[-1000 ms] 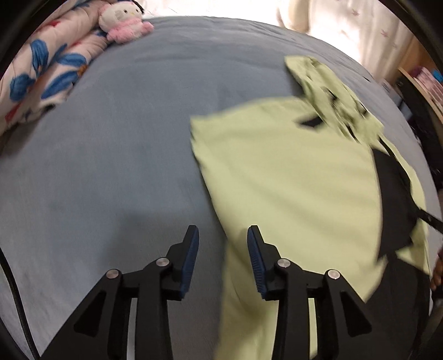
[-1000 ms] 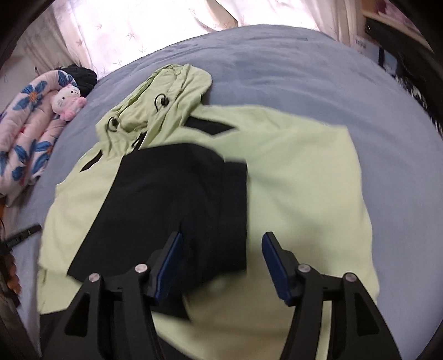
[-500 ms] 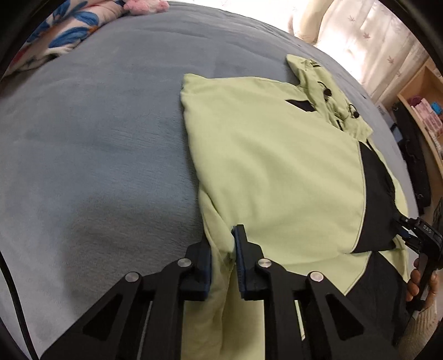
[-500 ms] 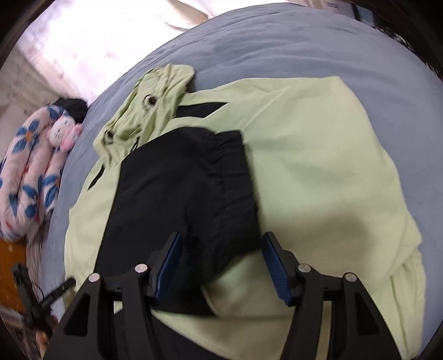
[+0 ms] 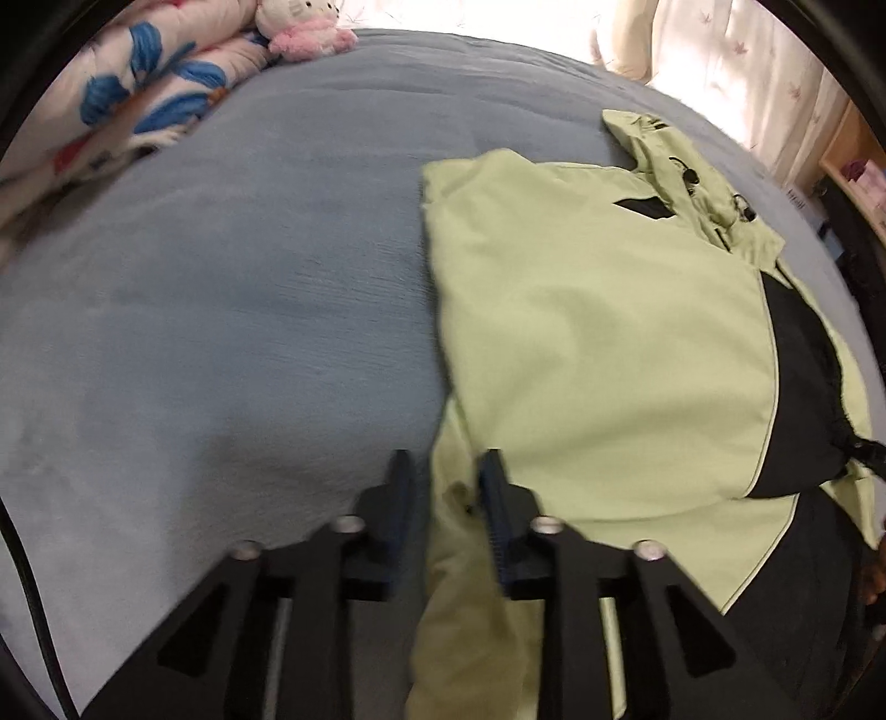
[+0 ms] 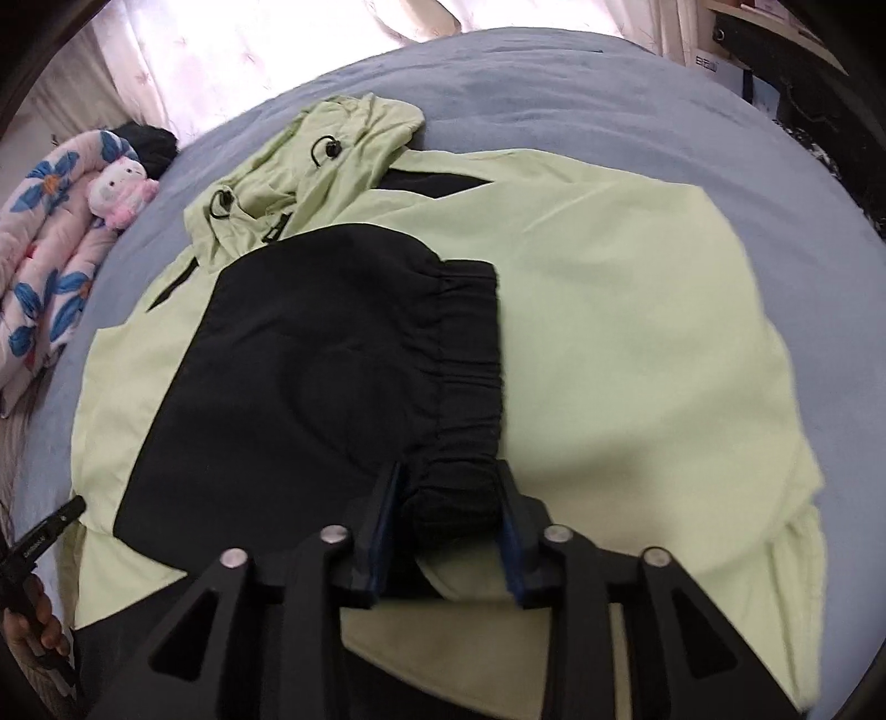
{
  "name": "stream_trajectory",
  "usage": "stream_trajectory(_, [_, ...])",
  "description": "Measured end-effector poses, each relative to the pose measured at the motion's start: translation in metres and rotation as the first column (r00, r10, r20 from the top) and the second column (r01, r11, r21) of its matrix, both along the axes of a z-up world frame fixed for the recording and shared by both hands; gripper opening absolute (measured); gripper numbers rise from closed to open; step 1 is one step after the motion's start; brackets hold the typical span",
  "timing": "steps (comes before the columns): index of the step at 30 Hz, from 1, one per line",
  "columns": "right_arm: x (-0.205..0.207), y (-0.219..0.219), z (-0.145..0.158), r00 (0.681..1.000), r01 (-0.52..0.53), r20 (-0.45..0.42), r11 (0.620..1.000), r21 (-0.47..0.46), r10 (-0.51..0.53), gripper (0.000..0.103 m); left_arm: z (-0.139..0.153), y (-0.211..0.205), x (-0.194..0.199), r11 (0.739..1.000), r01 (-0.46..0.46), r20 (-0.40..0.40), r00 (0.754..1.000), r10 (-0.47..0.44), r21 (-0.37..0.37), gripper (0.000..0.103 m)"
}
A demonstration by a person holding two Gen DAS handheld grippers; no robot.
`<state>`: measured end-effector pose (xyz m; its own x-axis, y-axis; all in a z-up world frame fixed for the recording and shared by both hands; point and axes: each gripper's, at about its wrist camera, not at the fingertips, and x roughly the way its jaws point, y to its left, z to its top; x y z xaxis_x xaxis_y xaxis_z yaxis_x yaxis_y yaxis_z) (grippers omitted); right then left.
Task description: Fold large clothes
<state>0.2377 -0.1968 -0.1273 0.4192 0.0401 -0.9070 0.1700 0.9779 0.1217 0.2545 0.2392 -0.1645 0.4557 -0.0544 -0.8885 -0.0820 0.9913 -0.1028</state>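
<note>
The blue bed [image 5: 249, 332] carries the jacket [image 5: 598, 354], lying flat. My left gripper [image 5: 443, 493] has just reopened, its jaws loosely astride the jacket's edge; my right gripper [image 6: 446, 509] has just been opening, its jaws astride the black cuff [image 6: 459, 387], and I cannot tell if they press. The fabric looks soft and light; I would grasp the hem.

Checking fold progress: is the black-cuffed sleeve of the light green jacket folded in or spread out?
Folded in. The black sleeve lies across the light green jacket's body, its elastic cuff at mid-chest.

The jacket [image 6: 637, 343] is smooth, matt pale-green cloth with matt black cloth panels (its black cuff [image 6: 465, 387] gathered and ribbed). The bedsheet [image 5: 221, 310] is soft, faintly napped blue-grey cloth. The stuffed toy [image 5: 302, 25] is fuzzy plush; the quilt [image 5: 127, 111] is printed, padded cloth.
</note>
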Motion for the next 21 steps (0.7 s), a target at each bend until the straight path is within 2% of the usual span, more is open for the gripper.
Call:
stream_trajectory(2, [-0.008,-0.001,0.012,0.999,0.022,0.027,0.999,-0.032,-0.021,0.049,0.017,-0.001,-0.009,0.996,-0.022,0.024,1.0,0.02,0.089,0.041])
stream_trajectory(5, [-0.021,0.003,0.032,0.996,0.033,0.084,0.997,-0.074,-0.027,0.049,0.042,-0.01,-0.02,0.986,-0.029,0.082,0.996,0.016,0.162,0.043])
stream_trajectory(6, [-0.021,0.008,0.037,0.995,0.024,0.096,0.997,-0.068,-0.017,0.049,0.048,-0.014,-0.022,0.987,-0.024,0.096,0.995,0.009,0.157,0.049])
stream_trajectory(8, [-0.016,0.021,0.045,0.992,-0.025,0.124,1.0,-0.007,0.026,0.049,0.06,-0.025,-0.019,0.997,0.003,0.127,0.992,-0.014,0.083,0.06])
stream_trajectory(10, [-0.005,0.043,0.049,0.987,-0.075,0.146,0.997,0.034,0.07,0.049,0.065,-0.039,-0.007,0.999,0.031,0.144,0.989,-0.032,0.013,0.061])
stream_trajectory(13, [0.019,0.08,0.047,0.975,-0.141,0.177,0.99,0.031,0.133,0.049,0.061,-0.065,0.019,0.999,0.037,0.143,0.989,-0.036,-0.008,0.061])
stream_trajectory(17, [0.059,0.112,0.028,0.97,-0.188,0.163,0.982,0.033,0.18,0.049,0.044,-0.087,0.065,0.998,0.029,0.125,0.992,-0.022,-0.053,0.061])
stream_trajectory(21, [0.095,0.104,0.004,0.982,-0.147,0.125,0.989,0.009,0.145,0.049,0.022,-0.088,0.104,1.0,-0.02,0.109,0.994,0.019,0.004,0.061])
